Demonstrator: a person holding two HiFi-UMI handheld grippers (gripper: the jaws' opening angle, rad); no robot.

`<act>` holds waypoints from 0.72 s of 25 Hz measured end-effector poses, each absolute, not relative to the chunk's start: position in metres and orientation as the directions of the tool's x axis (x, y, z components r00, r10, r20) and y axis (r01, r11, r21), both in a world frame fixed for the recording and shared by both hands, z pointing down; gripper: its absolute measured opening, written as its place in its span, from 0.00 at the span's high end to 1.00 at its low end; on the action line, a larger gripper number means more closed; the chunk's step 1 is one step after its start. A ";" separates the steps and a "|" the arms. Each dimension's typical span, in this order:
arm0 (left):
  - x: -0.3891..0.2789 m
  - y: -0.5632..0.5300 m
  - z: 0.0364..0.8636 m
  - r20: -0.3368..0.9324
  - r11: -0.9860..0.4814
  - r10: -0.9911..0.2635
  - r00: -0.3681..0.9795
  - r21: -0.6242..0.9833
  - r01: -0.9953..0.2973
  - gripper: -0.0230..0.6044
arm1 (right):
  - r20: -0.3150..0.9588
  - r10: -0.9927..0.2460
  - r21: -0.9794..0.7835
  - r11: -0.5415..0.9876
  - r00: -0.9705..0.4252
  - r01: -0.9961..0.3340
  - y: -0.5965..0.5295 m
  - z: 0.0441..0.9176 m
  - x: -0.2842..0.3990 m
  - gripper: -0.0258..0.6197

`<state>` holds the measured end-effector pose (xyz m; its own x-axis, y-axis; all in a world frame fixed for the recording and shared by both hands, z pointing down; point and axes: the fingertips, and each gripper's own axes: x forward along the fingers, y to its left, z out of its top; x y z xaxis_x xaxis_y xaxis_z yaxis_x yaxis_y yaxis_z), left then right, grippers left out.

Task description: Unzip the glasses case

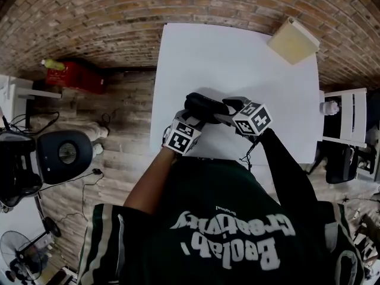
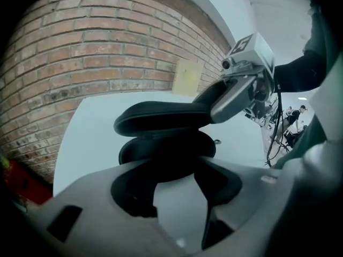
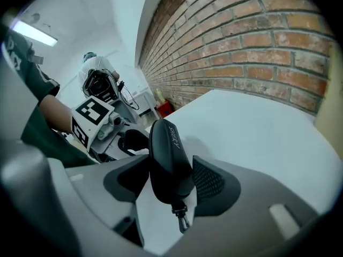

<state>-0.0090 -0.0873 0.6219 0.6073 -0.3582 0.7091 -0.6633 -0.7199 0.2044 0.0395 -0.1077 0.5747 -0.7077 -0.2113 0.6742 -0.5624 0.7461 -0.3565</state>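
Seen from the head, both grippers angle downward and partly hide the black glasses case (image 1: 205, 107) on the white table (image 1: 237, 58). The right gripper (image 3: 169, 180) clamps the raised lid (image 2: 161, 119), and the zip pull (image 3: 181, 217) dangles below it. The left gripper (image 2: 176, 174) stands fairly wide at the lower shell (image 2: 166, 150). Its black pads (image 2: 134, 194) merge with the shell, so any contact is unclear. Only the left gripper view shows the case gaping open.

- Black glasses case (image 1: 205, 105), plain, with faint grey lettering on its lid.
- White table (image 1: 237, 52).
- Pale yellow box (image 1: 293, 39) at the table's far right corner.
- Red-brown brick wall (image 1: 89, 16).
- Black-and-white square markers on left gripper (image 1: 194, 121) and right gripper (image 1: 224, 109).
- Dark green shirt (image 1: 225, 200), white lettering.
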 end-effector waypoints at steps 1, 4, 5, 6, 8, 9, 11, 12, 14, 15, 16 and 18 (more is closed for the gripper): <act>-0.008 -0.087 0.622 0.708 -0.720 -0.358 0.609 0.206 -0.663 0.62 | 0.671 -0.235 -0.336 0.749 -0.703 -0.571 -0.112 0.570 0.042 0.58; -0.007 -0.087 0.622 0.707 -0.720 -0.360 0.608 0.204 -0.663 0.62 | 0.669 -0.291 -0.279 0.755 -0.684 -0.594 -0.123 0.563 0.051 0.68; -0.007 -0.087 0.622 0.707 -0.720 -0.362 0.608 0.203 -0.664 0.62 | 0.671 -0.299 -0.270 0.754 -0.679 -0.599 -0.126 0.563 0.053 0.69; -0.007 -0.087 0.621 0.706 -0.720 -0.363 0.608 0.202 -0.664 0.62 | 0.674 -0.306 -0.263 0.752 -0.673 -0.605 -0.129 0.563 0.054 0.70; -0.006 -0.087 0.621 0.707 -0.721 -0.361 0.608 0.202 -0.663 0.62 | 0.679 -0.330 -0.245 0.740 -0.656 -0.626 -0.137 0.564 0.059 0.72; -0.006 -0.087 0.622 0.709 -0.723 -0.359 0.607 0.201 -0.661 0.62 | 0.682 -0.348 -0.230 0.733 -0.643 -0.640 -0.142 0.565 0.062 0.73; -0.006 -0.086 0.622 0.713 -0.728 -0.352 0.606 0.199 -0.657 0.62 | 0.694 -0.384 -0.188 0.720 -0.609 -0.668 -0.151 0.567 0.068 0.79; -0.006 -0.085 0.623 0.715 -0.730 -0.350 0.605 0.197 -0.655 0.62 | 0.701 -0.396 -0.167 0.717 -0.593 -0.677 -0.155 0.569 0.071 0.83; -0.007 -0.084 0.623 0.716 -0.731 -0.350 0.604 0.194 -0.654 0.62 | 0.717 -0.405 -0.143 0.711 -0.567 -0.688 -0.161 0.576 0.074 0.86; -0.007 -0.084 0.623 0.716 -0.731 -0.350 0.604 0.194 -0.654 0.62 | 0.726 -0.405 -0.138 0.706 -0.556 -0.695 -0.163 0.580 0.076 0.87; -0.007 -0.084 0.623 0.716 -0.732 -0.350 0.604 0.193 -0.653 0.62 | 0.737 -0.404 -0.134 0.699 -0.542 -0.703 -0.166 0.585 0.078 0.88; -0.007 -0.084 0.623 0.717 -0.735 -0.348 0.604 0.191 -0.650 0.62 | 0.759 -0.397 -0.132 0.682 -0.516 -0.719 -0.168 0.596 0.081 0.89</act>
